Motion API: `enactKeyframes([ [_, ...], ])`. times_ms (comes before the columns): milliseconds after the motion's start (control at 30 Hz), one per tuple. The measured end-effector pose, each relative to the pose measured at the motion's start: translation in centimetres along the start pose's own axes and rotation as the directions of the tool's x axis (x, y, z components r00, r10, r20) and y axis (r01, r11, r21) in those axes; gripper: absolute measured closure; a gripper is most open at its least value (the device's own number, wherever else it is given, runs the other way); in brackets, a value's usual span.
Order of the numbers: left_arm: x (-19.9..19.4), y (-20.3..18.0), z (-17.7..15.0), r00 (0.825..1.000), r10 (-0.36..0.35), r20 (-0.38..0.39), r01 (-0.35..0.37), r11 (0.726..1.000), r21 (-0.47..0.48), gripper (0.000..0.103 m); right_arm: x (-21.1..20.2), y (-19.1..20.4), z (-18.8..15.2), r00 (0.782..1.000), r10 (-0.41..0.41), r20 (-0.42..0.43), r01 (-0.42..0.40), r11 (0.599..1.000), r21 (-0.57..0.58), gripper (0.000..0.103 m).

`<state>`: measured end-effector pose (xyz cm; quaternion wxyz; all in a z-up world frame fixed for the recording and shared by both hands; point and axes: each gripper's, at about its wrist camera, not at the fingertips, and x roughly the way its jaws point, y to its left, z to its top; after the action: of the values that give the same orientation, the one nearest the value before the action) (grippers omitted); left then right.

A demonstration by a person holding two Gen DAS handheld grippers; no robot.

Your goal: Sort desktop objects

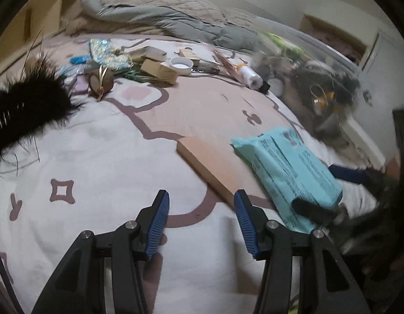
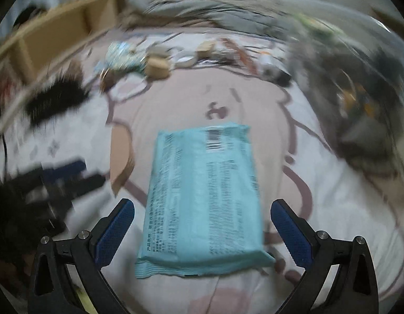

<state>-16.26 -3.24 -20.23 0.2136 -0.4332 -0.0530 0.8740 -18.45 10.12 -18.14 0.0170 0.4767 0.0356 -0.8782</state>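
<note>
1. The task's thing at this moment looks to be the light-blue soft plastic pack printed with small text and a barcode (image 2: 204, 196). It lies flat on the white bedsheet with a mauve cartoon outline (image 1: 97, 144), its left edge resting over a thin tan flat board (image 1: 209, 164).
2. Right gripper (image 2: 203, 225): jaws spread wide, one blue ribbed pad on each long side of the pack, neither touching it. The view is smeared by motion. In the left wrist view the pack sits at 3 o'clock.
3. Left gripper (image 1: 202, 218): jaws spread, nothing between them, hanging over bare sheet near the board's near end.
4. Handling judgement: the pack looks light, soft and squashy, with a slick film wrapper. It should give under pressure, not crack. Take it across its narrow width near the middle; a grip on the crimped end seam would probably let it droop or slip.
5. Bystanders: a black feathery tuft (image 1: 26, 110) at 9 o'clock and a jumble of small boxes, a white tape roll and a white bottle (image 1: 175, 62) at 12 o'clock, well apart from the pack.
</note>
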Motion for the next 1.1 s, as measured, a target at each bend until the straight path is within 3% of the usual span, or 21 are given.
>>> enactKeyframes([
  [167, 0.4, -0.9, 0.0, 1.0, -0.014, -0.01, 0.014, 0.999, 0.038, 0.052, 2.1, 0.5, -0.2, 0.995, -0.098, -0.013, 0.096, 0.991, -0.095, 0.0],
  [367, 1.3, -2.1, -0.1, 1.0, -0.008, -0.019, 0.01, 0.995, 0.096, 0.052, 3.4, -2.6, 0.7, 0.999, -0.002, -0.044, 0.003, 1.0, 0.011, 0.0],
  [567, 2.1, -2.3, 0.0, 0.995, 0.1, 0.002, -0.1, 0.987, 0.125, 0.052, 4.7, -6.1, 0.9, 0.996, 0.072, -0.046, -0.065, 0.987, 0.148, 0.0],
  [667, 1.7, -1.6, 0.0, 0.988, 0.153, 0.01, -0.154, 0.982, 0.107, 0.052, 4.6, -5.7, 0.6, 0.998, 0.054, -0.022, -0.05, 0.988, 0.148, 0.0],
  [833, 1.0, 0.5, 0.3, 0.963, 0.269, 0.025, -0.27, 0.962, 0.047, 0.052, 4.8, -5.2, 0.3, 1.0, 0.008, 0.016, -0.01, 0.989, 0.146, 0.0],
  [1033, 1.5, 2.5, 1.3, 0.912, 0.409, 0.038, -0.41, 0.912, 0.029, 0.052, 4.7, -5.4, 0.2, 1.0, 0.001, 0.031, -0.006, 0.987, 0.16, 0.0],
  [1100, 2.0, 2.9, 2.0, 0.884, 0.464, 0.045, -0.466, 0.883, 0.051, 0.052, 4.8, -5.4, 0.3, 1.0, 0.001, 0.031, -0.006, 0.987, 0.163, 0.0],
])
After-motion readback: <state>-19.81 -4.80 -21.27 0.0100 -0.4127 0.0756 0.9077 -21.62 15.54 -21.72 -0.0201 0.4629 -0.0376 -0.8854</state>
